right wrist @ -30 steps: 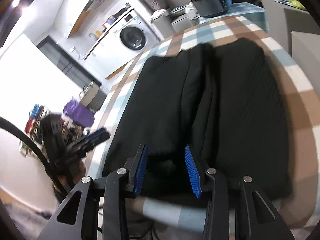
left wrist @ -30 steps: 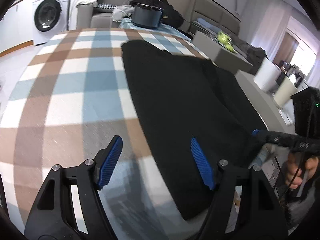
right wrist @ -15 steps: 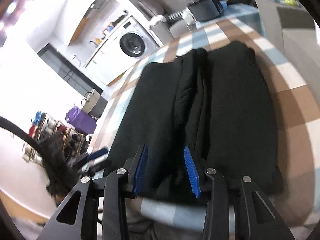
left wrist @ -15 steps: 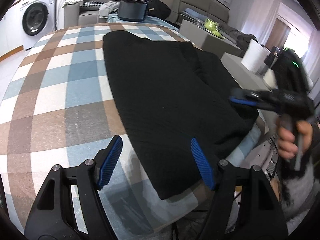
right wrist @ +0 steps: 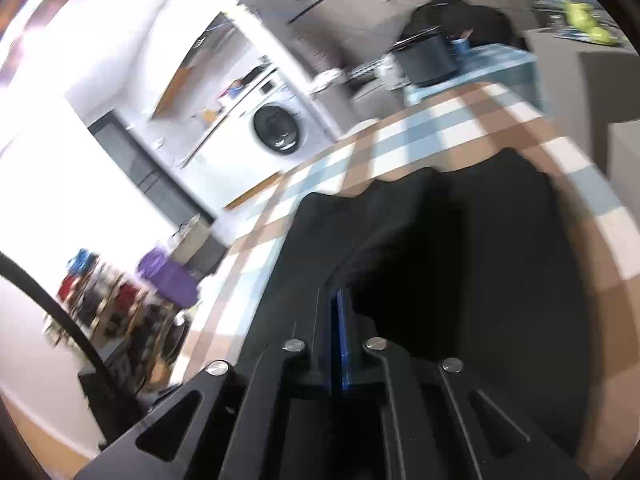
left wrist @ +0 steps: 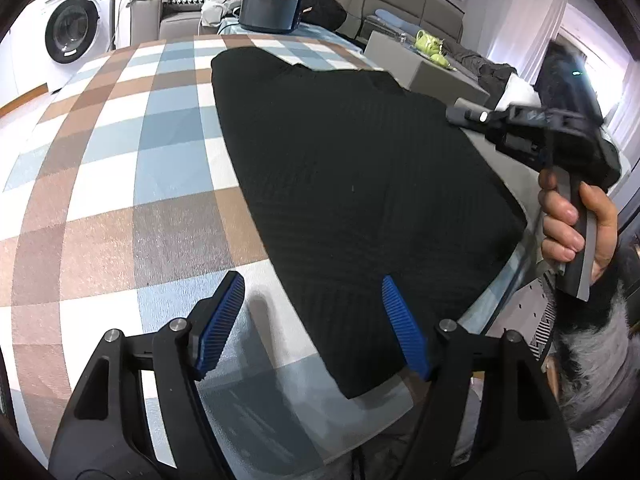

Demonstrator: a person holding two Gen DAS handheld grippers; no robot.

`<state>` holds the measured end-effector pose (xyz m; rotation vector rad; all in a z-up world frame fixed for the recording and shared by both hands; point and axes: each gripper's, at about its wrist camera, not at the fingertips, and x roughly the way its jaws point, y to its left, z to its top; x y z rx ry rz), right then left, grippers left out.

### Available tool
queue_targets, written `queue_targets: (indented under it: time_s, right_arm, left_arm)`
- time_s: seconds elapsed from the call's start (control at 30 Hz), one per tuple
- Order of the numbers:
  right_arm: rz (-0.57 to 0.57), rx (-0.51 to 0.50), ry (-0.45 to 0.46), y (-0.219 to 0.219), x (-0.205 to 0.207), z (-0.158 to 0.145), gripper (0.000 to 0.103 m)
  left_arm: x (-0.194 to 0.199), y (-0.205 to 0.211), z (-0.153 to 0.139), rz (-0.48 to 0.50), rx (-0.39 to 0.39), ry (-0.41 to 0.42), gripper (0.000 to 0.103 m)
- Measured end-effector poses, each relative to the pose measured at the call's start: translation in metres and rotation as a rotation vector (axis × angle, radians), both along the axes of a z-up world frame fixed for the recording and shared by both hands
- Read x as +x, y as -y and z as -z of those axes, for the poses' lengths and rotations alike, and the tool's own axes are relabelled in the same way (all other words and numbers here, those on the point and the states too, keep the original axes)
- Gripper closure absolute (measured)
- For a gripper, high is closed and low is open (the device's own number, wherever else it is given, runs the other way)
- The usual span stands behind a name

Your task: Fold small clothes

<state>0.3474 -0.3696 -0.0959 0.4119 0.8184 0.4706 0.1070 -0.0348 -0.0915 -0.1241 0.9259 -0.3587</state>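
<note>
Black garment [left wrist: 360,184] covers checked tablecloth [left wrist: 120,168]; washing machine [left wrist: 72,32] behind.

The setting is a home living area. A front-loading washing machine [left wrist: 76,32] stands against the wall. A grey sofa [left wrist: 420,4] runs behind the table [left wrist: 120,140], which carries a checked cloth. A dark pot [left wrist: 270,14] and piled clothing [left wrist: 316,4] sit nearby. White curtains [left wrist: 516,20] hang at right.
</note>
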Motion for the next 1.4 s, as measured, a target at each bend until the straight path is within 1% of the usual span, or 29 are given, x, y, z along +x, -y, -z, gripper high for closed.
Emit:
queue_targets:
  time_s: [0.03,0.07,0.1,0.13,0.17,0.2,0.23,0.27,0.33,0.43,0.5,0.57,0.67,0.7,0.73,0.77,0.8,0.83,0.87,0.9,0.93,0.97,1.03,1.07,1.13,1.23,1.3,1.33,1.4]
  right_arm:
    - [0.023,-0.011,-0.057,0.004,0.005,0.011,0.099]
    - [0.021,0.007,-0.103,0.008,0.007,0.019,0.094]
    - [-0.012,0.06,-0.171,0.014,0.007,0.03,0.093]
    - [-0.051,0.113,-0.2,0.018,0.003,0.037,0.093]
    - [-0.09,0.158,-0.191,0.021,-0.008,0.04,0.09]
    - [-0.104,0.155,-0.172,0.023,-0.017,0.039,0.086]
    - [-0.123,0.141,-0.154,0.024,-0.027,0.037,0.076]
    - [-0.145,0.149,-0.144,0.026,-0.036,0.036,0.07]
    - [-0.177,0.173,-0.116,0.029,-0.052,0.033,0.069]
    - [-0.205,0.146,-0.087,0.027,-0.07,0.027,0.06]
    - [-0.242,0.133,-0.085,0.023,-0.081,0.027,0.059]
    - [-0.26,0.098,-0.079,0.016,-0.084,0.029,0.051]
    - [-0.267,0.003,-0.066,0.002,-0.081,0.038,0.051]
    - [-0.266,-0.047,-0.063,-0.004,-0.083,0.04,0.054]
    - [-0.273,-0.083,-0.064,-0.007,-0.082,0.041,0.073]
    - [-0.29,-0.098,-0.062,-0.009,-0.082,0.04,0.088]
    - [-0.327,-0.059,-0.04,-0.009,-0.085,0.035,0.089]
    - [-0.363,0.023,-0.002,-0.005,-0.092,0.028,0.091]
    - [-0.376,0.071,0.016,-0.002,-0.093,0.023,0.092]
    - [-0.371,0.106,0.012,0.003,-0.093,0.02,0.092]
    - [-0.35,0.1,-0.01,0.007,-0.092,0.021,0.092]
    - [-0.321,0.06,-0.038,0.009,-0.09,0.026,0.092]
    - [-0.231,-0.064,-0.116,0.012,-0.086,0.043,0.092]
    - [-0.227,-0.085,-0.146,0.013,-0.086,0.051,0.092]
    - [-0.223,-0.072,-0.17,0.016,-0.086,0.061,0.091]
    - [-0.22,-0.076,-0.151,0.018,-0.089,0.057,0.086]
    - [-0.225,-0.063,-0.133,0.015,-0.091,0.054,0.078]
    - [-0.232,-0.045,-0.132,0.015,-0.09,0.056,0.072]
    - [-0.238,0.012,-0.136,0.015,-0.084,0.057,0.068]
  left_arm:
    - [0.0,0.0,0.001,0.001,0.0,-0.005,0.034]
    - [0.0,-0.001,0.002,0.0,0.001,-0.007,0.034]
    - [0.0,-0.001,0.003,-0.003,0.003,-0.008,0.034]
    - [-0.002,-0.003,0.002,-0.005,0.001,-0.006,0.034]
    - [-0.003,-0.004,0.002,-0.007,-0.002,-0.002,0.034]
    - [-0.003,-0.004,0.002,-0.009,-0.005,0.0,0.034]
    - [-0.003,-0.005,0.003,-0.011,-0.009,-0.001,0.034]
    - [-0.003,-0.006,0.003,-0.012,-0.013,-0.005,0.034]
    - [-0.002,-0.007,0.004,-0.015,-0.021,-0.012,0.034]
    - [-0.002,-0.009,0.002,-0.031,-0.03,-0.013,0.034]
    - [-0.002,-0.011,0.001,-0.034,-0.034,-0.011,0.034]
    - [-0.002,-0.011,0.0,-0.034,-0.035,-0.008,0.034]
    - [-0.002,-0.012,-0.001,-0.041,-0.035,-0.005,0.034]
    - [-0.003,-0.011,-0.001,-0.042,-0.036,-0.005,0.034]
    - [-0.003,-0.011,-0.001,-0.044,-0.036,-0.006,0.034]
    - [-0.002,-0.012,-0.002,-0.044,-0.036,-0.005,0.034]
    - [-0.003,-0.011,-0.002,-0.043,-0.036,-0.003,0.034]
    - [-0.002,-0.012,-0.002,-0.043,-0.037,-0.001,0.034]
    - [-0.003,-0.012,-0.002,-0.042,-0.039,0.0,0.034]
    - [-0.003,-0.012,-0.002,-0.041,-0.045,0.0,0.034]
    - [-0.002,-0.012,-0.002,-0.04,-0.052,-0.004,0.034]
    - [-0.001,-0.011,-0.001,-0.037,-0.052,-0.009,0.034]
    - [0.0,-0.007,0.002,-0.025,-0.042,-0.018,0.034]
    - [-0.001,-0.005,0.004,-0.018,-0.032,-0.022,0.034]
    - [-0.002,-0.002,0.005,-0.007,-0.011,-0.023,0.034]
    - [-0.005,0.001,0.005,0.007,-0.016,-0.024,0.034]
    - [-0.006,0.003,0.004,0.019,-0.014,-0.023,0.034]
    - [-0.007,0.004,0.004,0.023,-0.011,-0.021,0.034]
    - [-0.008,0.006,0.003,0.028,-0.004,-0.02,0.034]
